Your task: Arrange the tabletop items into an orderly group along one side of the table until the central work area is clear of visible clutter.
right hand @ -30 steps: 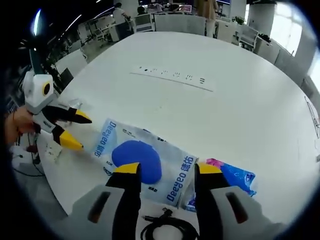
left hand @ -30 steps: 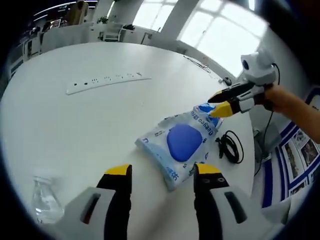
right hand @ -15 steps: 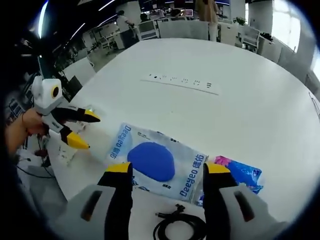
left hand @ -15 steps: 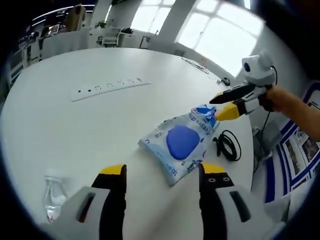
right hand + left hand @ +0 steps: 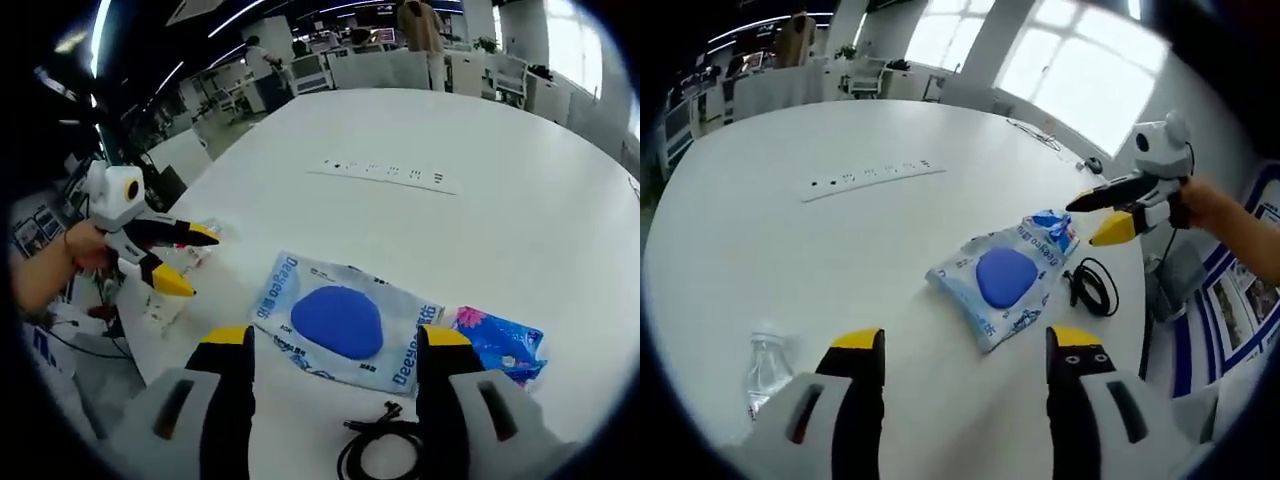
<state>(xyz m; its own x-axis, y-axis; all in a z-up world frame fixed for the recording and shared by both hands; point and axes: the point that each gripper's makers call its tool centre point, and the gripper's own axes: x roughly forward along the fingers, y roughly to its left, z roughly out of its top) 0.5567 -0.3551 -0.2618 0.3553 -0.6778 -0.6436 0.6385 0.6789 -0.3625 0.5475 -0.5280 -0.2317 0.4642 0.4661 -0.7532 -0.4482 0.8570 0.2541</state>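
On the white table (image 5: 520, 190), one large Deeyeo pack (image 5: 342, 322), one blue tissue packet (image 5: 500, 345) touching it, one water bottle (image 5: 765, 365) and one black cable (image 5: 385, 452) lie near the near edge. Left gripper (image 5: 962, 345) and right gripper (image 5: 335, 340) hover wide, empty. Judged: between pickups; next, close on the pack.

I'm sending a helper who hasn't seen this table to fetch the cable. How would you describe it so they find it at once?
On the big white table, look near the edge where a pale tissue pack with a blue oval lies. Right beside that pack is the black cable, coiled in a loose loop; it is the only dark, thin thing there, unlike the flat packs and the clear bottle.
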